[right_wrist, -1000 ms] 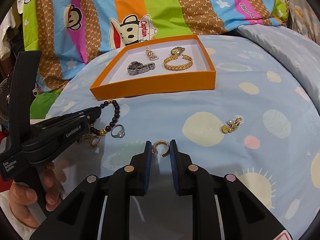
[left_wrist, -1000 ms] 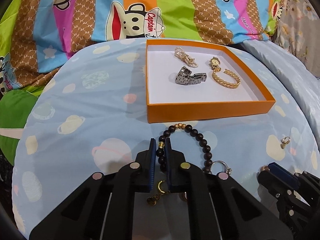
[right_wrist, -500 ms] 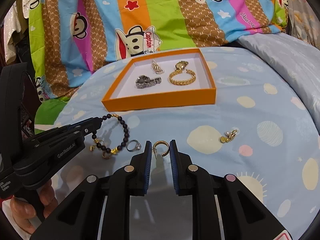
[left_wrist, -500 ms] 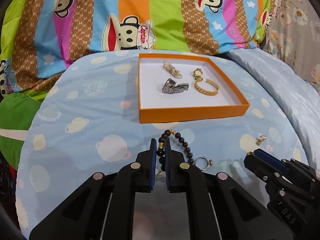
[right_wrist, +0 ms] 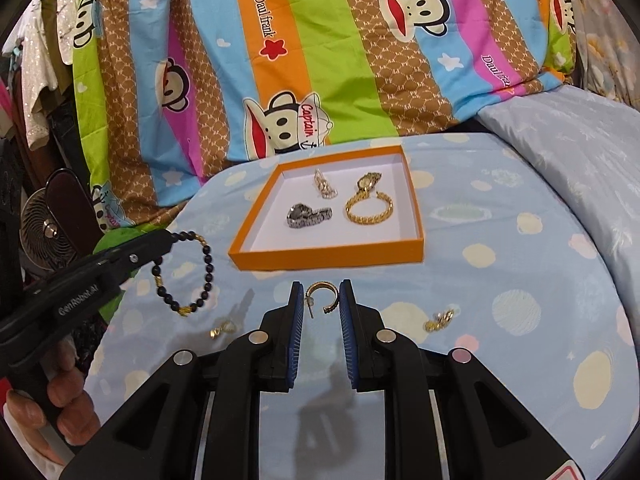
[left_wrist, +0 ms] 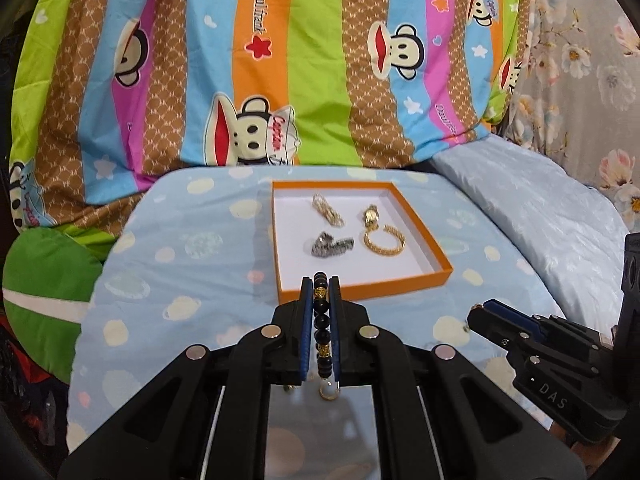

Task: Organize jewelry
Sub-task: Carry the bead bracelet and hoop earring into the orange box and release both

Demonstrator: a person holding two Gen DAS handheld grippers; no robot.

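My left gripper [left_wrist: 320, 282] is shut on a dark bead bracelet [left_wrist: 321, 320] with gold beads and holds it hanging in the air, as the right wrist view shows [right_wrist: 184, 272]. My right gripper [right_wrist: 320, 286] is shut on a gold hoop earring [right_wrist: 320, 298], lifted above the cloth. The orange box [left_wrist: 404, 280] lies ahead of both and holds a silver watch [left_wrist: 330, 245], a gold chain bracelet [left_wrist: 385, 241], a gold watch [left_wrist: 371, 216] and a pale chain piece [left_wrist: 328, 209]. The box also shows in the right wrist view [right_wrist: 332, 258].
Loose gold earrings lie on the blue planet-print cloth at left [right_wrist: 222, 329] and right [right_wrist: 440, 320] of my right gripper. Another gold ring [left_wrist: 329, 393] lies under my left gripper. A striped monkey-print blanket [left_wrist: 280, 80] rises behind the box.
Both grippers have risen and pulled back. The bead bracelet has left the cloth and now hangs from my left gripper. The hoop earring has stayed in my right gripper.
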